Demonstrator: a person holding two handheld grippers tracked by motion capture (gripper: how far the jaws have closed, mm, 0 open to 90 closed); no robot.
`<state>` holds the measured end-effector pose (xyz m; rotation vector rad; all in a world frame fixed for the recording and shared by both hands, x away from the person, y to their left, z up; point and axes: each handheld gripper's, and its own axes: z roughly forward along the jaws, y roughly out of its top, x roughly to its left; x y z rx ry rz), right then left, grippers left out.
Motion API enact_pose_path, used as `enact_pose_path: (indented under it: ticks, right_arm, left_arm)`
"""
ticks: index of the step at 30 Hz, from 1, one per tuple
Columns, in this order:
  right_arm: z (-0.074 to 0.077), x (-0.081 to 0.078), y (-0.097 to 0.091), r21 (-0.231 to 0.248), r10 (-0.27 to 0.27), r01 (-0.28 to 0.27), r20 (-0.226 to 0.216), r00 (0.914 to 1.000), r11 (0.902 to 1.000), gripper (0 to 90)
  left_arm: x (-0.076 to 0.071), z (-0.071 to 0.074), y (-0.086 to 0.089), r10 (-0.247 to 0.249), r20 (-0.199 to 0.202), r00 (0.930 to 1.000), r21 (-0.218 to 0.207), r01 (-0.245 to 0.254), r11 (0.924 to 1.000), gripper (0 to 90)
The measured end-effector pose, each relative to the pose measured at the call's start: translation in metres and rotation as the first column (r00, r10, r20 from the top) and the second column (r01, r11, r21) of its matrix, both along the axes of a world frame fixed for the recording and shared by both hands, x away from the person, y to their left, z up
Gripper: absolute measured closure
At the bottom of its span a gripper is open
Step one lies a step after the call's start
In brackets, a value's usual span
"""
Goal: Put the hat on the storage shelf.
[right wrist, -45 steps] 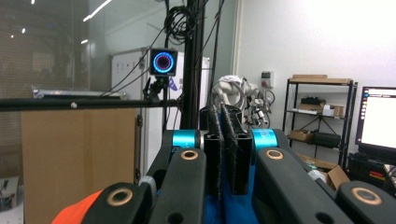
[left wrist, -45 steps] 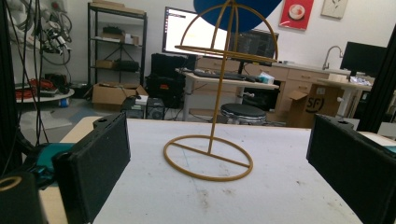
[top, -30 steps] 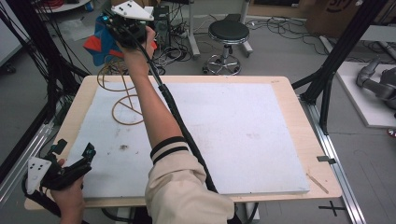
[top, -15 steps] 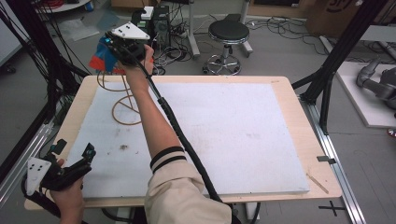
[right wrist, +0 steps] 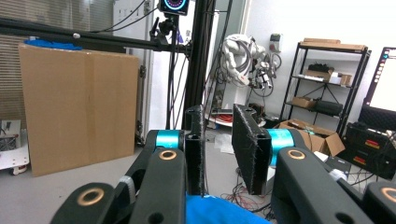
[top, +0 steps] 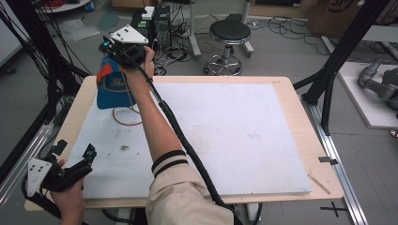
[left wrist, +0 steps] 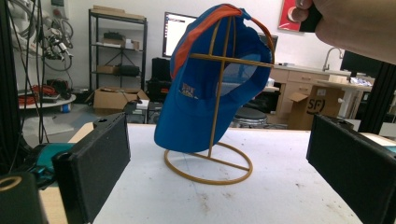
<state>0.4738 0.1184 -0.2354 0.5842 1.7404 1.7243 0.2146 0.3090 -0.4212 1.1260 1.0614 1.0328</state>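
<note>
The blue cap (top: 112,84) hangs on its wire stand (left wrist: 208,158) just below the right gripper (right wrist: 223,154), whose jaws have just been opening, nothing between them.

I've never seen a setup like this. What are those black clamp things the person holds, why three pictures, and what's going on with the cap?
A person holds a hand-operated two-jaw gripper in each hand; there is no robot arm. The high view looks down on the table; the other two pictures come from cameras riding on each gripper. On the table stands a yellow wire stand with a blue and orange cap hung over it. The right gripper is above the cap, its jaws having just been opening, with a small gap and nothing between them. The left gripper waits wide open at the table's near left corner, facing the cap.
</note>
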Motion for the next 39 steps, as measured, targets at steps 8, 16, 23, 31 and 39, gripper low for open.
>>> enact_pose_path:
  ticks: [8,16,23,31,39]
  right_arm:
    - [0.004,-0.006,-0.003,-0.008,-0.036,0.036,0.029,0.9989,0.9993,58.6]
    - [0.015,-0.016,-0.019,0.039,-0.101,0.099,0.069,0.9925,0.9943,25.9]
    - [0.019,-0.023,-0.035,0.056,-0.104,0.100,0.063,0.9926,0.9934,11.8]
    - [0.026,-0.041,-0.068,0.058,-0.074,0.072,0.032,0.9967,0.9957,3.7]
    - [0.037,-0.060,-0.107,0.080,-0.070,0.066,0.042,0.9967,0.9946,3.5]
  left_arm:
    - [0.000,0.000,-0.001,-0.003,-0.001,1.0000,0.002,0.003,1.0000,6.6]
    - [-0.001,0.001,-0.004,-0.006,0.000,1.0000,0.010,0.006,0.9999,6.6]
    - [-0.001,0.001,-0.005,-0.006,-0.001,1.0000,0.015,0.006,0.9999,6.6]
    - [-0.001,0.002,-0.008,-0.015,-0.002,0.9999,0.028,0.015,0.9995,6.6]
    - [-0.002,0.002,-0.008,-0.009,-0.005,0.9999,0.033,0.009,0.9994,6.6]
